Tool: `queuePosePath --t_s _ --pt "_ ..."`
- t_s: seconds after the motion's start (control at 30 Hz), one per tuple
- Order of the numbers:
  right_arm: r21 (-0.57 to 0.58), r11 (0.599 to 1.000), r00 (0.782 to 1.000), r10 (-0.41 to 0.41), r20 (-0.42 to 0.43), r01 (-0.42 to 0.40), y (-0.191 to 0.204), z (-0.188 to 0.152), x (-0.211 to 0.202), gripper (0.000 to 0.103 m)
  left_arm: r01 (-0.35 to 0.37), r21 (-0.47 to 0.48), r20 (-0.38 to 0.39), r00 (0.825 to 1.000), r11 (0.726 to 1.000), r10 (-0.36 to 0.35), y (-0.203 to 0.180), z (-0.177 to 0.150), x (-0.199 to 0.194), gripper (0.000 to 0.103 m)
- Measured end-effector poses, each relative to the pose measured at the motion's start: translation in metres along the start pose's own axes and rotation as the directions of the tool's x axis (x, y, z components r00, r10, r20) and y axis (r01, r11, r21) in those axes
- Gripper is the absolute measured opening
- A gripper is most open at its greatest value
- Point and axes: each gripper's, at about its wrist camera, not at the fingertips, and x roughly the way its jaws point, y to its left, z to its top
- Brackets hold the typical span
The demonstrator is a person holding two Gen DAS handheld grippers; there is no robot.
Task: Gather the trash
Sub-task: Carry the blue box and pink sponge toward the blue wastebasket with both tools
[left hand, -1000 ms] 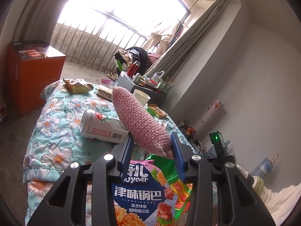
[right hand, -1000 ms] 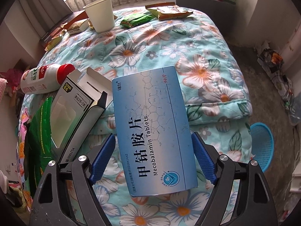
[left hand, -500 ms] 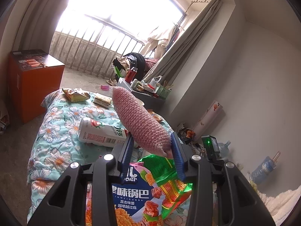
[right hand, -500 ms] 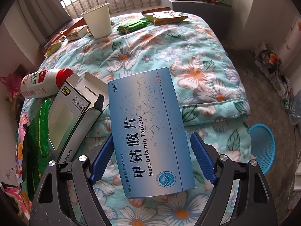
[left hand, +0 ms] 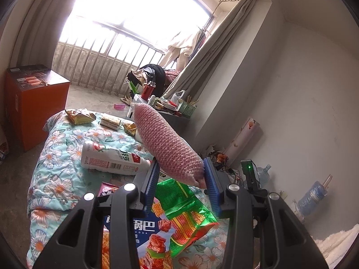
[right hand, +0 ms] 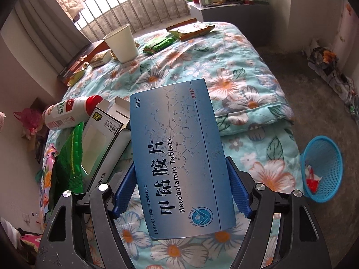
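Observation:
My left gripper (left hand: 180,174) is shut on a pink bubble-wrap pouch (left hand: 163,143) that sticks up and away, held above the floral quilt (left hand: 56,157). My right gripper (right hand: 181,179) is shut on a blue Mecobalamin tablet box (right hand: 179,159), held flat above the quilt (right hand: 235,71). A blue mesh trash basket (right hand: 323,168) stands on the floor at the right and holds a red and white scrap. On the quilt lie a white bottle with a red cap (left hand: 112,159), snack bags (left hand: 179,206), an open white carton (right hand: 105,141) and a paper cup (right hand: 121,43).
Several snack wrappers (right hand: 190,30) lie at the quilt's far end. An orange cabinet (left hand: 33,103) stands at the left. A cluttered low table (right hand: 226,0) is by the window rail. Cables and bags (right hand: 325,65) lie on the floor at the right.
Both grippers have risen and pulled back from the quilt with their items still held. More floor and the blue basket now show in the right wrist view.

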Motion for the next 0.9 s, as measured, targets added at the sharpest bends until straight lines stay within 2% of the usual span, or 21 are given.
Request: queuePosePath --t_s 0.23,0.4,0.53,0.63,0.73,0.83,0.9 --pt "0.104 0.985 0.987 0.131 0.095 -0.141 -0.038 -0.019 -0.058 0.070 0.045 0.026 -0.050 0.998 0.999 -0.044 -0.034 -0.002 0.022 0.039" --pt "0.197 0.963 0.970 0.143 0.195 -0.181 -0.089 -0.034 -0.101 0.070 0.099 0.086 -0.114 0.989 0.991 -0.089 -0.081 -0.002 0.062 0.039" --pt "0.296 0.938 0.957 0.099 0.272 -0.181 -0.139 -0.052 -0.129 0.070 0.181 0.109 -0.207 0.966 0.977 -0.156 -0.125 -0.005 0.114 0.038" --pt "0.394 0.901 0.949 0.056 0.312 -0.183 -0.182 -0.068 -0.142 0.070 0.247 0.129 -0.287 0.936 0.960 -0.203 -0.163 -0.012 0.159 0.038" --pt "0.492 0.850 0.942 0.017 0.335 -0.190 -0.223 -0.086 -0.147 0.070 0.306 0.141 -0.388 0.892 0.941 -0.232 -0.201 -0.025 0.211 0.038" --pt "0.586 0.787 0.942 -0.017 0.334 -0.193 -0.265 -0.104 -0.141 0.070 0.351 0.149 -0.508 0.830 0.924 -0.233 -0.241 -0.048 0.267 0.038" --pt "0.641 0.742 0.945 -0.030 0.326 -0.198 -0.290 -0.115 -0.132 0.071 0.385 0.172 -0.588 0.779 0.907 -0.219 -0.267 -0.070 0.305 0.038"
